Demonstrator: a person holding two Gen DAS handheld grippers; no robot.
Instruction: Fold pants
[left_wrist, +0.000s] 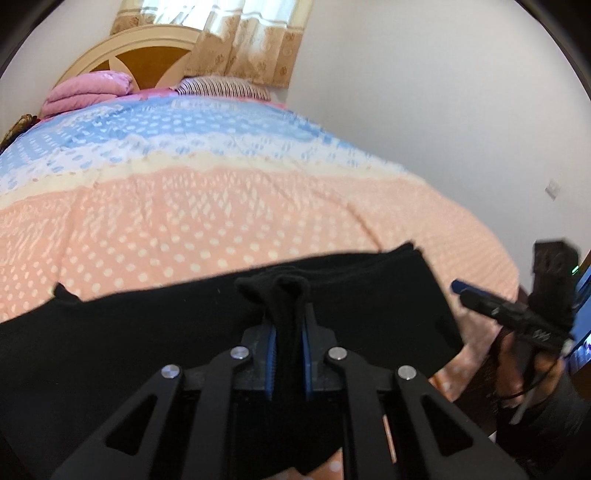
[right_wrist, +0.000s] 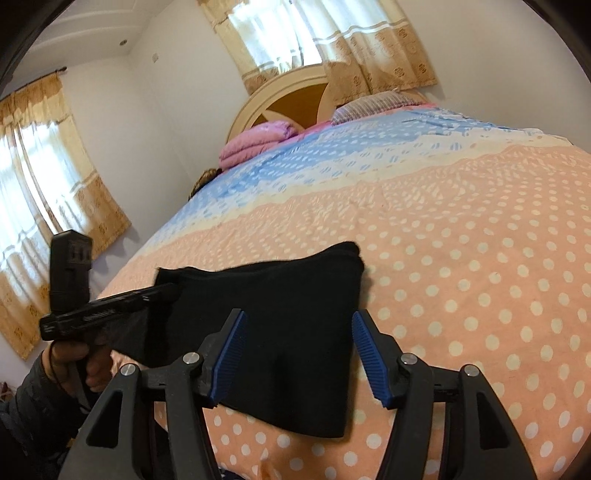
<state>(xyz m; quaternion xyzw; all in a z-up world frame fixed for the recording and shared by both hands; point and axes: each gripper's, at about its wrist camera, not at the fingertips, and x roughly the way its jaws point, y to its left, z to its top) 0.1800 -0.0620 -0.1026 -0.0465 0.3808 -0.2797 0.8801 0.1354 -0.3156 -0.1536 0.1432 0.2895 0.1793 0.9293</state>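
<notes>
The black pants (right_wrist: 295, 314) lie folded into a compact stack near the bed's front edge; they also fill the lower left wrist view (left_wrist: 147, 332). My left gripper (left_wrist: 289, 332) is shut on a pinched-up fold of the pants' left end; it shows at the left of the right wrist view (right_wrist: 162, 291). My right gripper (right_wrist: 299, 354) is open, its blue pads (right_wrist: 231, 354) spread over the pants' near edge without holding them. It shows at the right of the left wrist view (left_wrist: 461, 290).
The bed wears a peach, cream and blue dotted cover (right_wrist: 461, 240). A folded pink quilt (right_wrist: 255, 142) and a striped pillow (right_wrist: 373, 105) lie by the round headboard (right_wrist: 280, 96). White walls and curtained windows (right_wrist: 44, 177) surround the bed.
</notes>
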